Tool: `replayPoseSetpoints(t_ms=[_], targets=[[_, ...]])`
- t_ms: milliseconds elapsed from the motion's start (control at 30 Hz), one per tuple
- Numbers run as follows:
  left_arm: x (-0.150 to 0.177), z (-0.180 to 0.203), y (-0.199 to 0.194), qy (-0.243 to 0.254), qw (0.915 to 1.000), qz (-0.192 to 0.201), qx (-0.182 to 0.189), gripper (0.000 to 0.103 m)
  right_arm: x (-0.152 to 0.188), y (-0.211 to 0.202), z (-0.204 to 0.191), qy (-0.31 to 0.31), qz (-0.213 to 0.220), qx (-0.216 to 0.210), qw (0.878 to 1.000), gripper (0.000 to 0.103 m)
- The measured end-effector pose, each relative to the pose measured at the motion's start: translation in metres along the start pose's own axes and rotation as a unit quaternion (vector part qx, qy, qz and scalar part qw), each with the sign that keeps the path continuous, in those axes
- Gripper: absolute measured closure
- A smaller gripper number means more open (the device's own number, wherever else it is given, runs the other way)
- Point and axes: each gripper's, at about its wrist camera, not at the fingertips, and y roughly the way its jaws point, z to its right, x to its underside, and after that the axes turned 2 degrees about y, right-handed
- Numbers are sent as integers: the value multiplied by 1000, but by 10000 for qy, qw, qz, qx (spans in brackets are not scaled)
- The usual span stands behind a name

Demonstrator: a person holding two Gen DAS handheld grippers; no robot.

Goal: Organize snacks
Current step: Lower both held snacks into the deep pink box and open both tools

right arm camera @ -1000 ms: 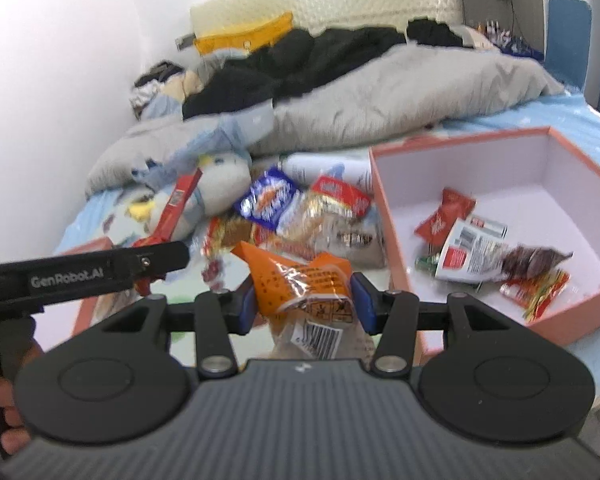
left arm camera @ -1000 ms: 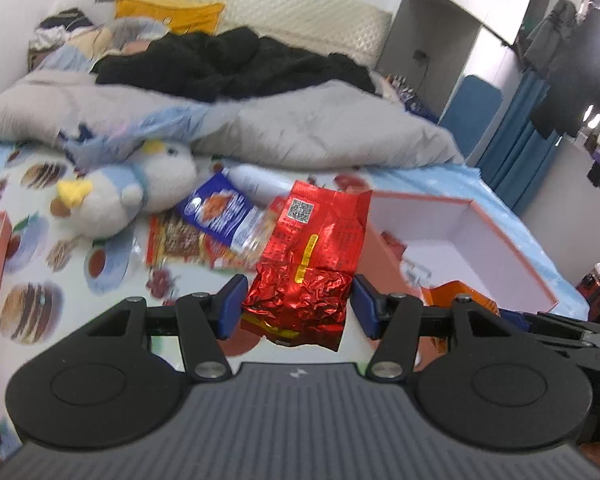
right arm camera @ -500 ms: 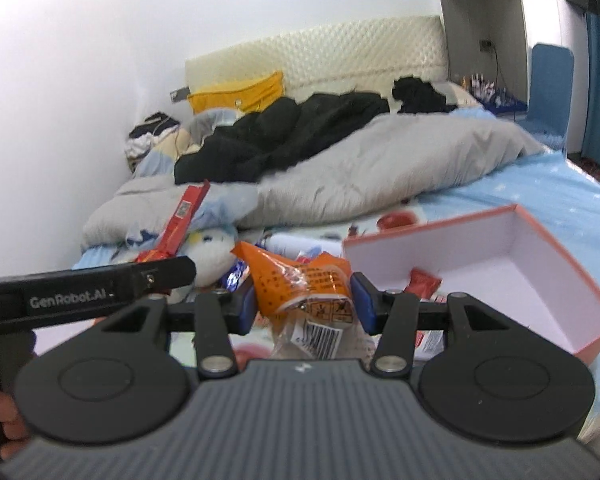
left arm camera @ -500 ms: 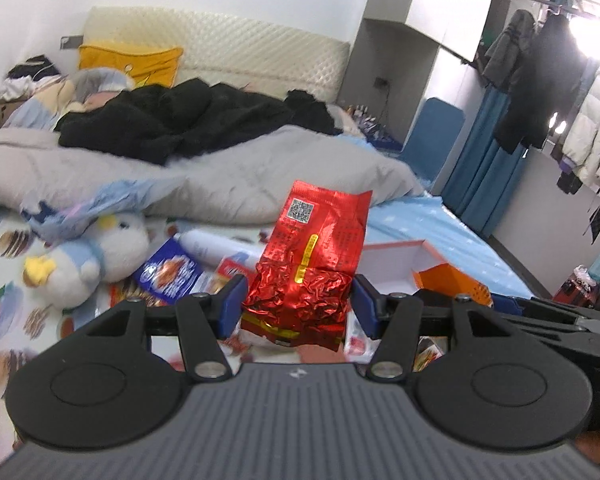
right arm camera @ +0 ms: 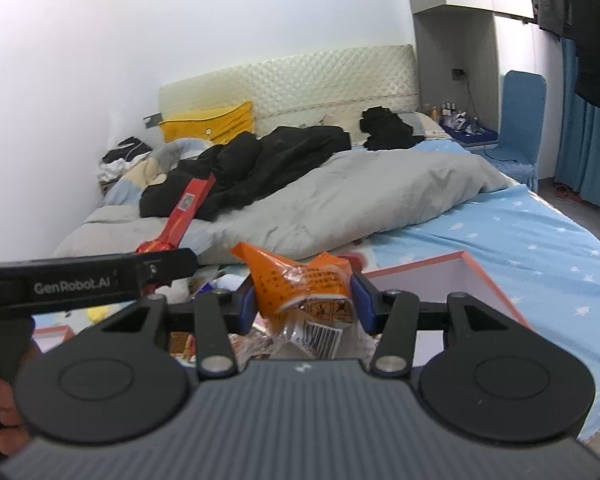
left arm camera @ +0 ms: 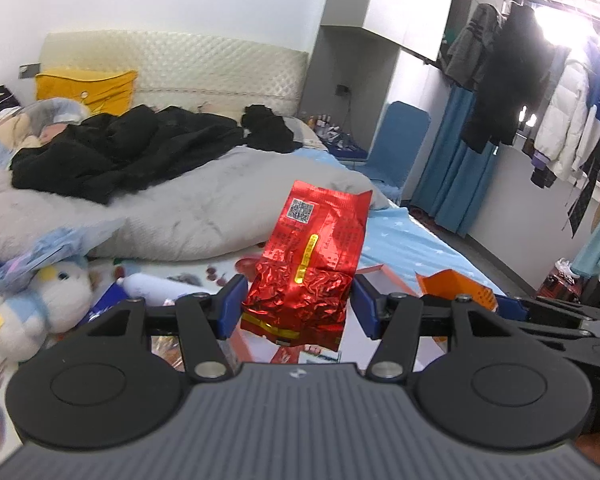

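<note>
Carrying two snacks at once is the step in hand: each tool has a packet clamped and raised clear of the bed, with the open box low in both views.

Left tool (left arm camera: 296,304): jaws part-way closed on the crumpled lower half of a red foil packet (left arm camera: 312,264), blue pads bearing on both its sides; the packet stands upright, leaning toward 1 o'clock.

Right tool (right arm camera: 302,304): jaws part-way closed on an orange packet (right arm camera: 300,284), whose clear barcoded end hangs toward the camera.

The pink-rimmed box (right arm camera: 480,276) lies on the bed at 3 o'clock of the right tool, its interior mostly hidden from here. Loose snacks (right arm camera: 256,340) and a plush toy (left arm camera: 32,308) lie on the sheet at 8 to 9 o'clock in the left view.

Judgement: the next move calls for bringing each tool over the box in turn, lowering inside the rim, then opening. The tools sit close together, so a clash is the risk.
</note>
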Motion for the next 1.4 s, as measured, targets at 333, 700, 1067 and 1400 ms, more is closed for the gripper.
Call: replayPoseSetpoints(t_ms=[333,700,1067,1400], targets=[[1,20,86,237,9979,-574,189,41,7,40,52,402,-335,339,9981,52],[50,23,205,427,9836,-1735,248,41,55,116,107,799,-1324,619,9860,52],[78,23,250,504,9734,-2205,372,40,88,148,128,985,-1864,713,9749,51],[66,24,223,608,9773,-2006,306,30,78,134,122,1036,-1735,763,9764,48]])
